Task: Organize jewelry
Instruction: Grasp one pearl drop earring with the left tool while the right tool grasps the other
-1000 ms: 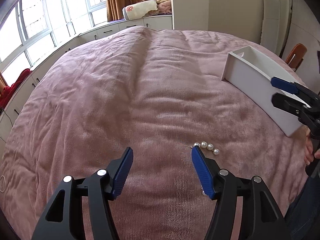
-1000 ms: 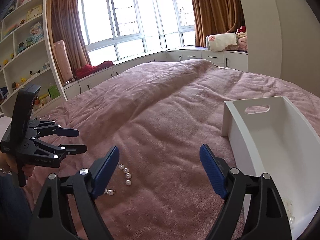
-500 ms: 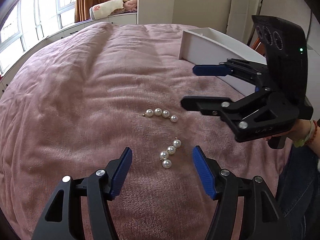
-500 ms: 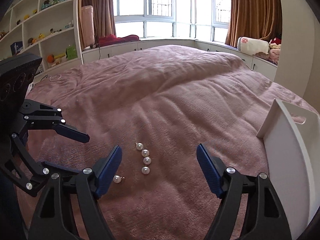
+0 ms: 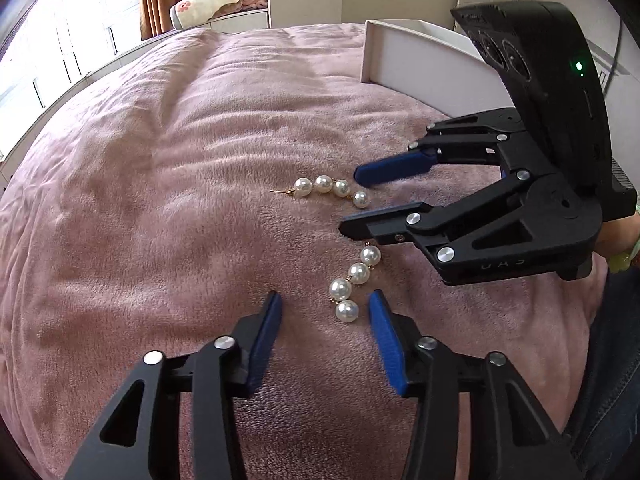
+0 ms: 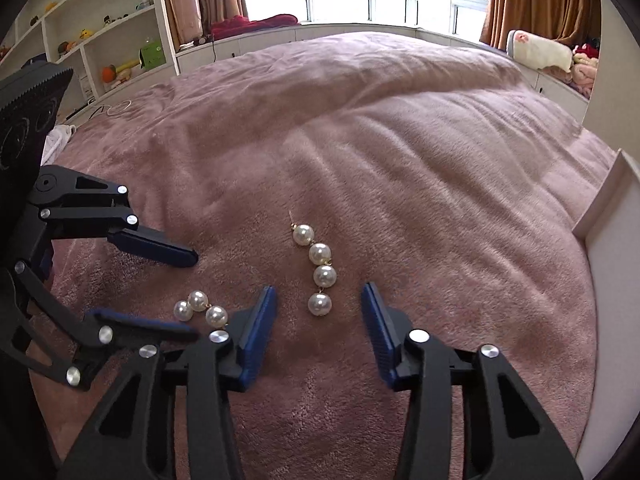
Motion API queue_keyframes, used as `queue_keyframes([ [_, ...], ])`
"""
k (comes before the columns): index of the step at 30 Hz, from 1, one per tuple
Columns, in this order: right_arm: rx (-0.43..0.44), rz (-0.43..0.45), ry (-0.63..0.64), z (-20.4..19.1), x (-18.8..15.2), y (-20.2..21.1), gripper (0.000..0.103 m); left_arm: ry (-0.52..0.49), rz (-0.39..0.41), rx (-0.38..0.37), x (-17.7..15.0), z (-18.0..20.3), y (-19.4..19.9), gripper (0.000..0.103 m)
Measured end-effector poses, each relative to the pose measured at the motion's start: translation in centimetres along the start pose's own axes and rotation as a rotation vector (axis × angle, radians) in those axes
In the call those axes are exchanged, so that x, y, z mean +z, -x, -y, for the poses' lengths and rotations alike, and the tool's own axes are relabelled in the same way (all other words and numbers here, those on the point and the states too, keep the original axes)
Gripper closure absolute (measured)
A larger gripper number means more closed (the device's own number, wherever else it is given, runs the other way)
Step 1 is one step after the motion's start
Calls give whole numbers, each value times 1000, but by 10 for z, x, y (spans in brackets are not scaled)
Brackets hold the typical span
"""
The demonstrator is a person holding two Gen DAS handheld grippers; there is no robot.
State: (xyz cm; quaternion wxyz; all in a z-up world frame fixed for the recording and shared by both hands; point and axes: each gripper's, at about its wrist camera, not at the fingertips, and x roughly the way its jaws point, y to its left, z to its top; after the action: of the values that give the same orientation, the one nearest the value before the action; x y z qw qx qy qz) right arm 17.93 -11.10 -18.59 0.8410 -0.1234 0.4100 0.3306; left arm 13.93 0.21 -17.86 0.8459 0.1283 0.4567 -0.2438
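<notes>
Two pearl drop earrings lie on the pink bedspread (image 5: 160,184). The near earring (image 5: 352,284) lies between the open fingers of my left gripper (image 5: 325,300), its lowest pearl near the right fingertip. The far earring (image 5: 332,189) lies in front of my right gripper (image 5: 352,204), which reaches in from the right. In the right wrist view the far earring (image 6: 318,268) sits with its lowest pearl between the open tips of my right gripper (image 6: 320,296). The near earring (image 6: 200,307) lies at the left gripper (image 6: 192,296), partly hidden. Both grippers are empty.
A white open box stands on the bed to the right (image 5: 420,68), and its wall shows in the right wrist view (image 6: 612,272). Shelves with toys (image 6: 108,40) and windows lie beyond the bed. A person's hand (image 5: 616,240) holds the right gripper.
Both grippers have moved closer and lower onto the earrings. Each earring now lies at the tips of one gripper. Both jaws have narrowed a little but stay open.
</notes>
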Motion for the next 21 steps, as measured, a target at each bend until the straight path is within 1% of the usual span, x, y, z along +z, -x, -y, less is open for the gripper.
queue_keyframes([
  [2, 5, 0, -4, 0, 0, 0, 65, -3, 1, 8, 0, 0, 0, 60],
  [5, 17, 6, -20, 3, 0, 2, 79, -16, 4, 24, -1, 1, 1, 65],
  [8, 25, 6, -35, 7, -1, 3, 91, -27, 6, 39, -2, 3, 2, 72],
  [13, 28, 10, -44, 8, 1, 5, 91, -16, 9, 46, -1, 2, 1, 82],
  [14, 26, 10, -43, 7, 1, 5, 91, -13, 9, 45, -1, 1, 1, 86],
  [21, 31, 29, -78, 12, 5, 13, 91, -19, 17, 56, -1, 2, 3, 87],
])
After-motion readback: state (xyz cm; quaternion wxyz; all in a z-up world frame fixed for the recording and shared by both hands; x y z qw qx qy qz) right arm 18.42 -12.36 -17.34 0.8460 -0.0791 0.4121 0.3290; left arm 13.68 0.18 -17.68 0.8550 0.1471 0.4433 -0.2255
